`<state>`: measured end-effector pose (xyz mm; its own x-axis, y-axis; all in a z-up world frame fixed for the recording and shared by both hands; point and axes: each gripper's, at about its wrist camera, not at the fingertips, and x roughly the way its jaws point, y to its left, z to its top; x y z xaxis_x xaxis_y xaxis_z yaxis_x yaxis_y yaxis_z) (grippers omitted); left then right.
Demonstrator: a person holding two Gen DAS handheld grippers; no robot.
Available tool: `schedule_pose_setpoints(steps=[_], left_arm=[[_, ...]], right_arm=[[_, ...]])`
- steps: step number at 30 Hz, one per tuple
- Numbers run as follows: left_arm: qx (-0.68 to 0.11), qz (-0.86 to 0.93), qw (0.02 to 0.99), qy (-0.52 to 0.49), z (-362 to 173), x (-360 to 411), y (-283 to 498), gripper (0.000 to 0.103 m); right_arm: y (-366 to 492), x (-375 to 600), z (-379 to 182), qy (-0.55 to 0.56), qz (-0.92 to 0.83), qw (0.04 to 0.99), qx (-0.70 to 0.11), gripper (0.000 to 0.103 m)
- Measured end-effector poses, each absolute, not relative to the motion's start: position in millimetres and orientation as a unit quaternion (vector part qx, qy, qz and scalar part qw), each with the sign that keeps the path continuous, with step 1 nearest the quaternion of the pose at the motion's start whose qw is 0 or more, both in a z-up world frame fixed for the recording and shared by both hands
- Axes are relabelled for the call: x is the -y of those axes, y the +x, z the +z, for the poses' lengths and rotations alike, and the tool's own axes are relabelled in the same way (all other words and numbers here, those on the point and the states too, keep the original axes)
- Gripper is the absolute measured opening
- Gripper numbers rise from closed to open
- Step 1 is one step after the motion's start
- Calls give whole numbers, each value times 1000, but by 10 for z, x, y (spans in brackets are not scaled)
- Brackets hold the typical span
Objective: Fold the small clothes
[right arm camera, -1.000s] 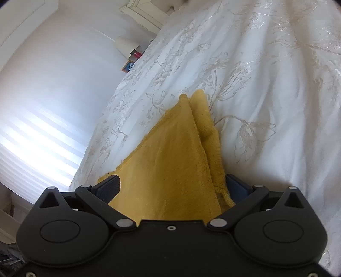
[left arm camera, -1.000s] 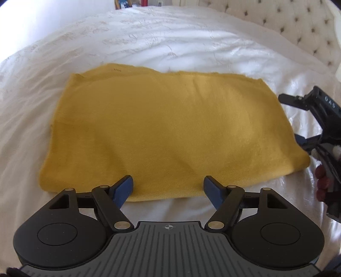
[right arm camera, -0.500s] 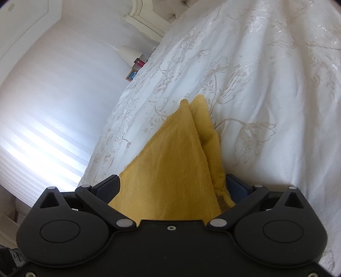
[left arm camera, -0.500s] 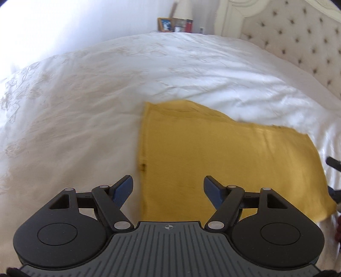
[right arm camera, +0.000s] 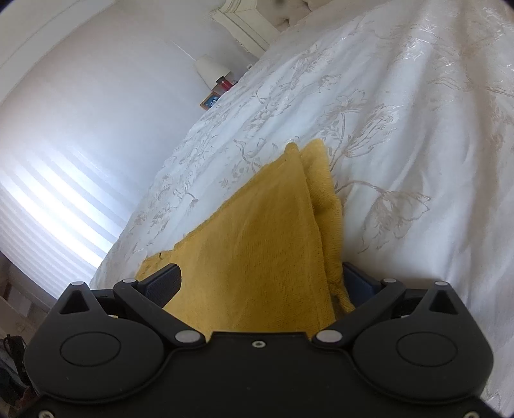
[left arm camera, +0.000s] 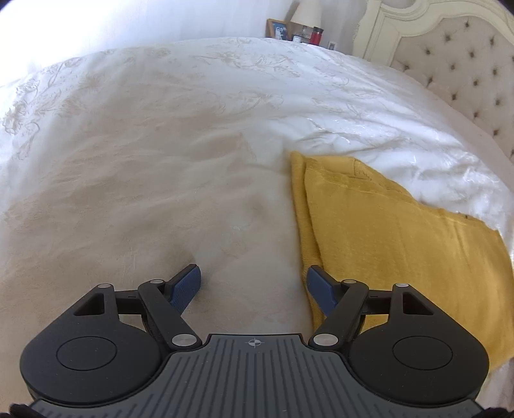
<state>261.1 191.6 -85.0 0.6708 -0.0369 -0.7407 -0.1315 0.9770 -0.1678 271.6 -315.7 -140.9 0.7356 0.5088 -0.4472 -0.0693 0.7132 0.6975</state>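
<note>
A folded mustard-yellow cloth (left arm camera: 401, 241) lies flat on the white bedspread (left arm camera: 160, 160), at the right of the left wrist view. My left gripper (left arm camera: 253, 286) stands open just above the bedspread, off the cloth's left end; its right fingertip (left arm camera: 316, 283) is at the cloth's folded edge and nothing is between the fingers. In the right wrist view the cloth (right arm camera: 257, 241) runs away from the camera between the wide-apart fingers of my right gripper (right arm camera: 260, 283). The left pad rests over the cloth. The right pad is partly hidden behind the folded edge. No pinch shows.
A tufted headboard (left arm camera: 465, 64) rises at the back right. Beyond the bed stand a lamp (left arm camera: 306, 13), a photo frame (left arm camera: 278, 29) and a red bottle (left arm camera: 316, 35). A bright window blind (right arm camera: 48, 209) fills the left of the right wrist view.
My left gripper has slid left along the cloth's near edge, from its middle to past its left end, still open. The right gripper has stayed over the cloth's other end.
</note>
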Motion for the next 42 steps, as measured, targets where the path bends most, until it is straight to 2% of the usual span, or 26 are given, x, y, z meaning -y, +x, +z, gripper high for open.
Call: schedule_pose_setpoints(steps=[12, 13, 14, 17, 22, 32, 40, 42], left_arm=[[-405, -25, 906, -120, -973, -2118, 2724, 75], [-403, -26, 906, -126, -975, -2138, 2724, 76], [-401, -29, 906, -129, -972, -2151, 2725, 76], [-401, -35, 906, -135, -963, -2177, 2727, 76], [-401, -38, 902, -158, -906, -2240, 2717, 76], [-391, -31, 901, -187, -822, -2361, 2672, 76], [-377, -25, 908, -184, -777, -2436, 2625, 76], [-379, -23, 906, -187, -793, -2455, 2635, 76]], right_arm=[[3107, 3007, -1261, 300, 155, 858, -388, 101], [3149, 2976, -1255, 299, 155, 856, -392, 91], [3186, 2953, -1257, 305, 154, 853, -396, 73], [3223, 2912, -1266, 319, 123, 849, -402, 43], [3145, 2644, -974, 252, 84, 874, -407, 30], [3116, 1610, -85, 171, 161, 894, -381, 26], [3284, 555, -253, 173, 225, 868, -407, 25], [3296, 306, -350, 144, 224, 869, -416, 25]])
